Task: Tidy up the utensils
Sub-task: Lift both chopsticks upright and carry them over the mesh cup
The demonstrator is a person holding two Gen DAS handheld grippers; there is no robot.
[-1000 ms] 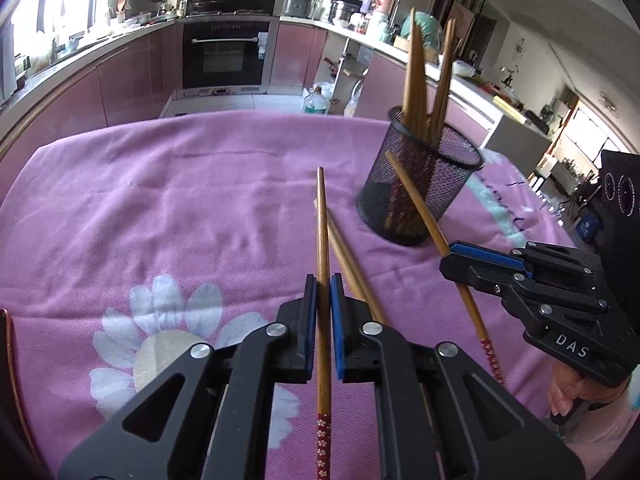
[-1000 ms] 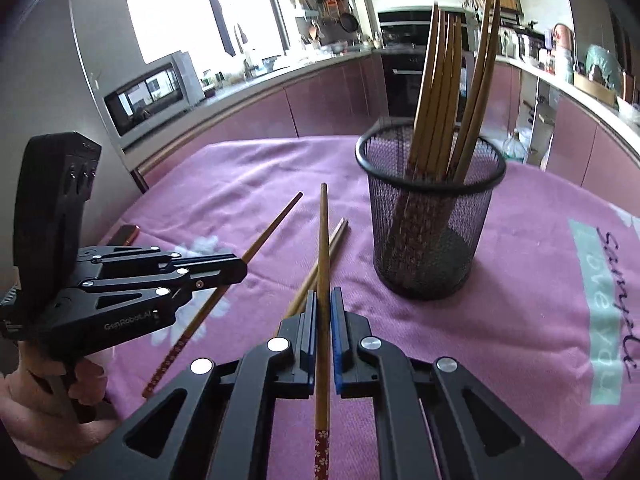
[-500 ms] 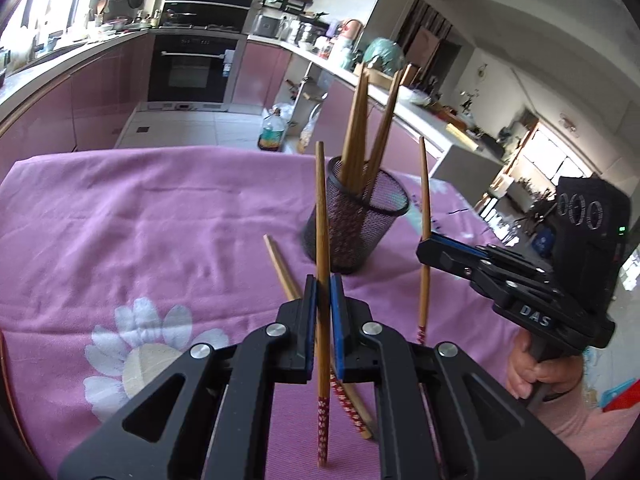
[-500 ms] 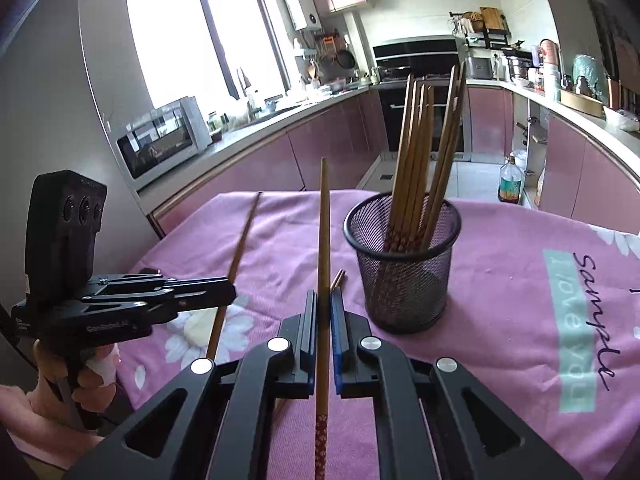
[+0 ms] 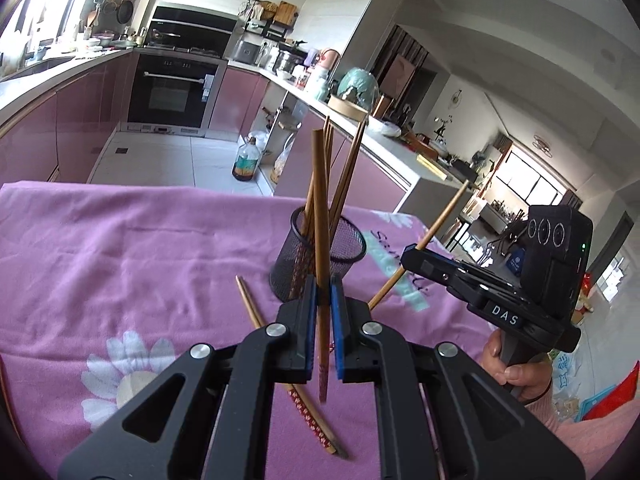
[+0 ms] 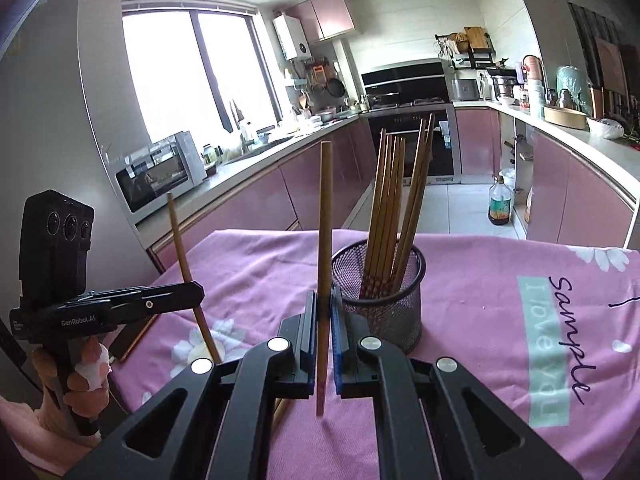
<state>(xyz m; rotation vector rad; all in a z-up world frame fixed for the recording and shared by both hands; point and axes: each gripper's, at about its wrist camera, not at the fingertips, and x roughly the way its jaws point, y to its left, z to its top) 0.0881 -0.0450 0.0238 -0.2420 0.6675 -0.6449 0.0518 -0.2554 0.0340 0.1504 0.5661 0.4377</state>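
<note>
Change: both chopsticks now stand near upright; a second ago they lay low over the cloth
Left gripper (image 5: 322, 300): clamped tight on left chopstick (image 5: 320, 208); decorated end hangs down, likely for dropping in
Right gripper (image 6: 324, 312): pinching right chopstick (image 6: 325, 216) likewise
Loose chopstick (image 5: 280, 356): on tablecloth (image 5: 120, 248); unsorted
Mesh holder (image 6: 380, 304): beyond, already holding several

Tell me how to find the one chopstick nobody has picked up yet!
Look at the table's pink flowery cloth, then the black mesh cup full of standing chopsticks. Just left of the cup, one chopstick lies flat on the cloth. It is the only one lying down: the others stand in the cup or are pinched in a hand-held gripper.
</note>
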